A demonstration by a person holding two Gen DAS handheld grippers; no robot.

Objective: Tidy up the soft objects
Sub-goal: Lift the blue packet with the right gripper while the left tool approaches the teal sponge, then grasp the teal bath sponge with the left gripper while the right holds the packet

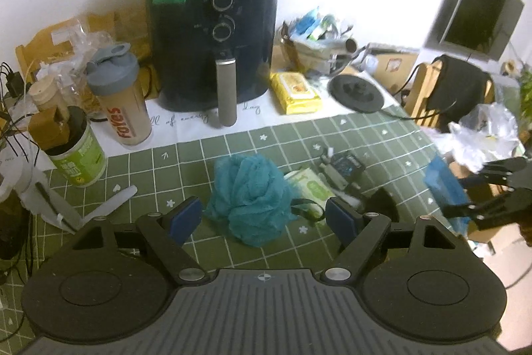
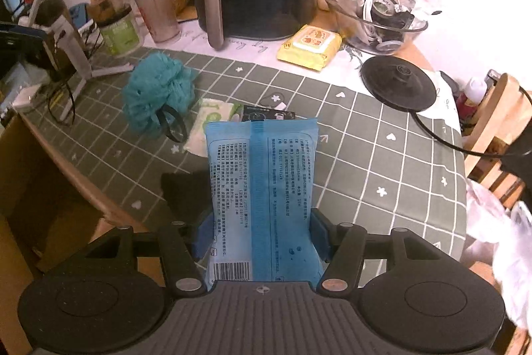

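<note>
Your right gripper (image 2: 262,235) has its blue pads clamped on a soft blue plastic wipes pack (image 2: 261,185), held up over the green grid-pattern tablecloth (image 2: 382,155). Your left gripper (image 1: 264,217) is spread wide with nothing in it, hanging just above the teal mesh bath pouf (image 1: 251,197), which sits on the cloth touching a small green-and-white tissue packet (image 1: 311,187).

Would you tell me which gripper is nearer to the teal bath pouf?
Left. The left gripper hovers open right over the teal bath pouf; the right gripper, holding the blue wipes pack, is farther off.
</note>
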